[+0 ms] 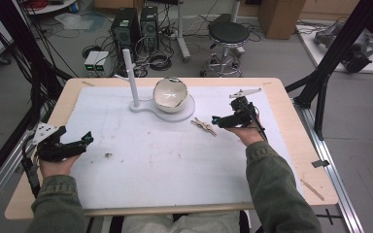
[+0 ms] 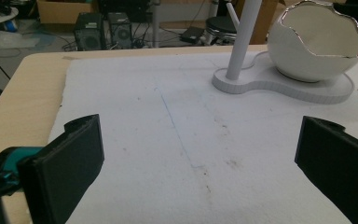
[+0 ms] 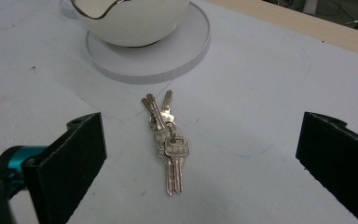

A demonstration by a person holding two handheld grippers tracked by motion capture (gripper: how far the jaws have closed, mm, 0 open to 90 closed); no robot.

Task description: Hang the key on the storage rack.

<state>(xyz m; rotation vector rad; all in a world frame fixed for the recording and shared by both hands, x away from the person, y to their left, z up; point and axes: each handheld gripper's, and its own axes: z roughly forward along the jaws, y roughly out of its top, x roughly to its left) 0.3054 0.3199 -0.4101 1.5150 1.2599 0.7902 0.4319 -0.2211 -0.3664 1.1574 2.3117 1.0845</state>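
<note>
Right gripper (image 1: 217,120): jaws wide apart, hovering just short of key bunch (image 3: 166,136), dead ahead between them. Long axis along the line of approach, not across it. Thin flat metal on white mat (image 1: 150,160), beside egg-shaped bowl (image 1: 170,95). Left gripper (image 1: 85,141): spread too, well apart.

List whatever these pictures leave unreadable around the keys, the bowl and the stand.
- Keys: they overlap in the right gripper view, so their count is unclear; in the high view they are too small.
- Bowl: its bottom is hidden by its own wall in the left gripper view.
- Stand post: its top is cut off by the upper edge there.
</note>
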